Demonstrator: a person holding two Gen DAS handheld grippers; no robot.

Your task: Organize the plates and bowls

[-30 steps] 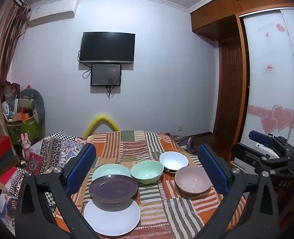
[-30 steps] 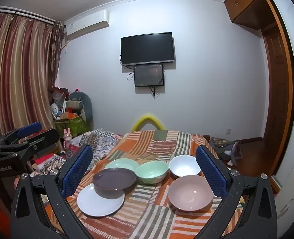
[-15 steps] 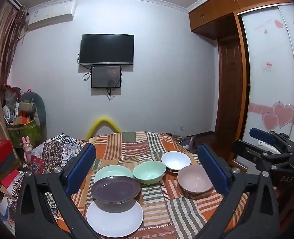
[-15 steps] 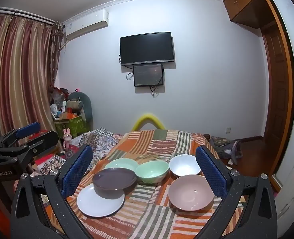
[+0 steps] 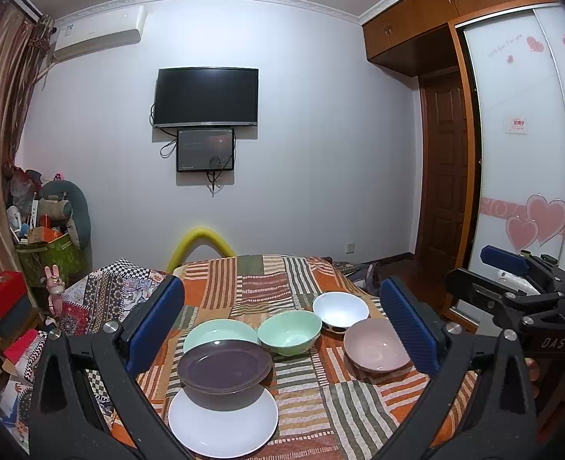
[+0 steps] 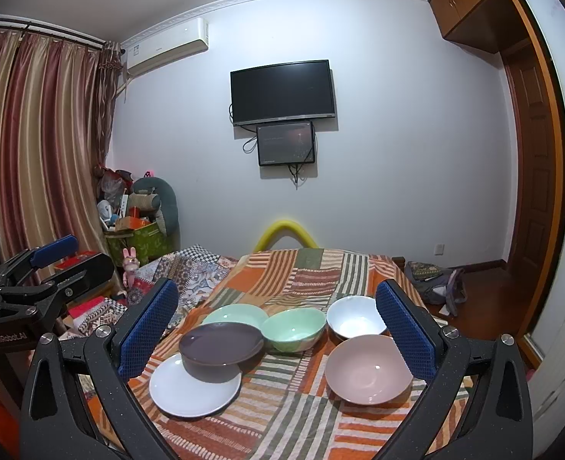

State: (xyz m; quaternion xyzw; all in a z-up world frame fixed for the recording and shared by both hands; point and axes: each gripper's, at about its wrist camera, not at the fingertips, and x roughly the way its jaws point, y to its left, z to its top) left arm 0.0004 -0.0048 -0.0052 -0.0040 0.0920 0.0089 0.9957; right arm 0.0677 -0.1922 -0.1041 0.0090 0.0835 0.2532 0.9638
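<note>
1. While nothing is yet in either grip, the biggest thing before me is the table under its striped patchwork cloth (image 5: 359, 414), with all the crockery gathered at the near end.
2. Both tools hang above that near edge: the left gripper (image 5: 282, 329) has its blue pads spread wide with nothing between them, and the right gripper (image 6: 278, 326) is spread just as wide and equally empty.
3. Plates, counted: three. A white plate (image 5: 225, 425) lies nearest, a dark purple plate (image 5: 224, 366) appears to rest partly over its far edge, and a pale green plate (image 5: 215, 333) lies just behind that.
4. Bowls, counted: three. A green bowl (image 5: 290, 331) stands in the middle, a white bowl (image 5: 339, 308) is behind it to the right, and a pink bowl (image 6: 366, 370) sits nearest on the right.
5. To my eye the step in hand is the first pick, probably the pink bowl for the right tool.
6. Doing it well would mean coming down on the rim, one pad inside and one outside, closing gently, since smooth glaze may slip.
7. Lifting straight up should avoid knocking the white bowl close behind.
</note>
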